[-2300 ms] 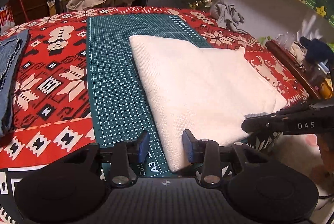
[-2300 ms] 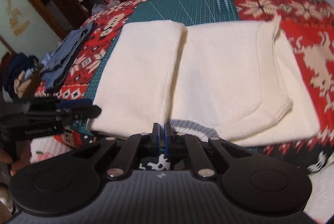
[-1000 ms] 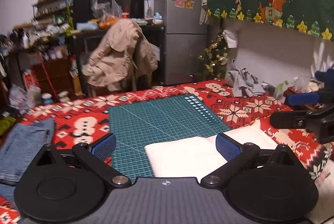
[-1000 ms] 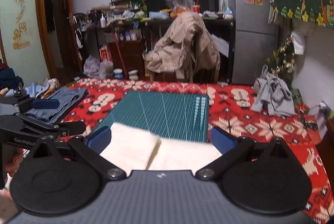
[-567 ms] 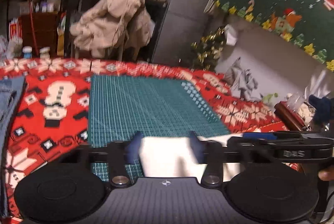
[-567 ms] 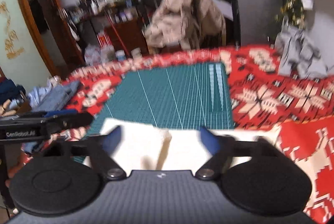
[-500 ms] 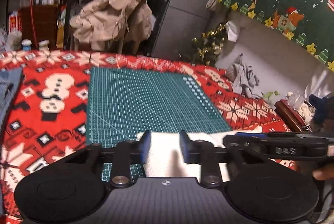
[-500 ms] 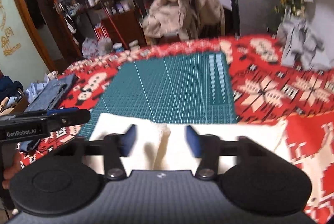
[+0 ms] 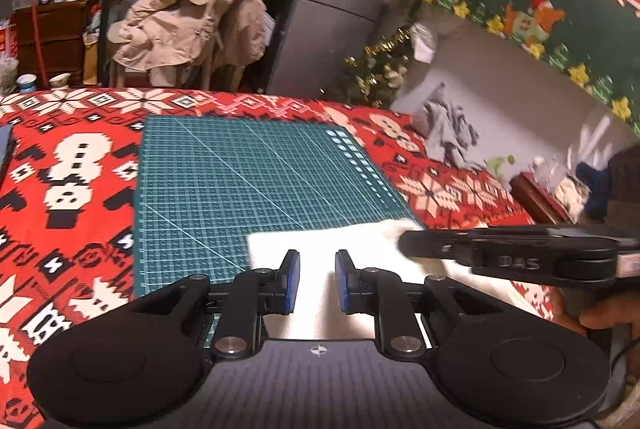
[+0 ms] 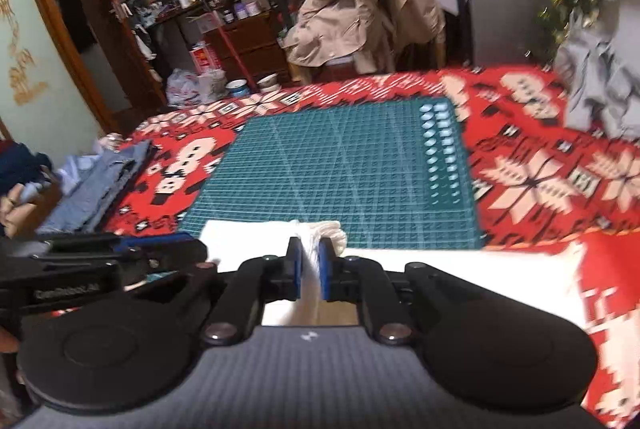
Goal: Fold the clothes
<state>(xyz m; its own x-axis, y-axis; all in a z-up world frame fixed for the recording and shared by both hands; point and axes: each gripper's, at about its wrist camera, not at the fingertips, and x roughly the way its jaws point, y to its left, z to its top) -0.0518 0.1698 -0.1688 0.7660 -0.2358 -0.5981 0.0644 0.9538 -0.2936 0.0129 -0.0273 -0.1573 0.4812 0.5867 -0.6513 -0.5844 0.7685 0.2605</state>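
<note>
Cream knitwear, a folded sweater (image 10: 460, 277), lies at the lower middle of both views, partly on the green cutting mat (image 9: 248, 181) and partly on the red patterned cloth (image 9: 68, 165).

The right gripper (image 10: 309, 269) has just been closing and now pinches a bunched ridge of the sweater between its blue pads; the gap is narrow and full of white fabric. The left gripper (image 9: 316, 281) is also narrow, with its jaws over the sweater's near-left part and white fabric between them. Whether its pads really press the cloth, I cannot tell, because a small gap shows.

I think the next step is to lift this edge and fold it over. Some things could go wrong:
- If the left side has only a loose hold, the fabric may slip out during the lift and the fold will come crooked.
- The right pinch may take only the upper layer, so the lower layers stay on the mat and the earlier folds open.
- Both grippers stand near each other, so they may collide.
</note>
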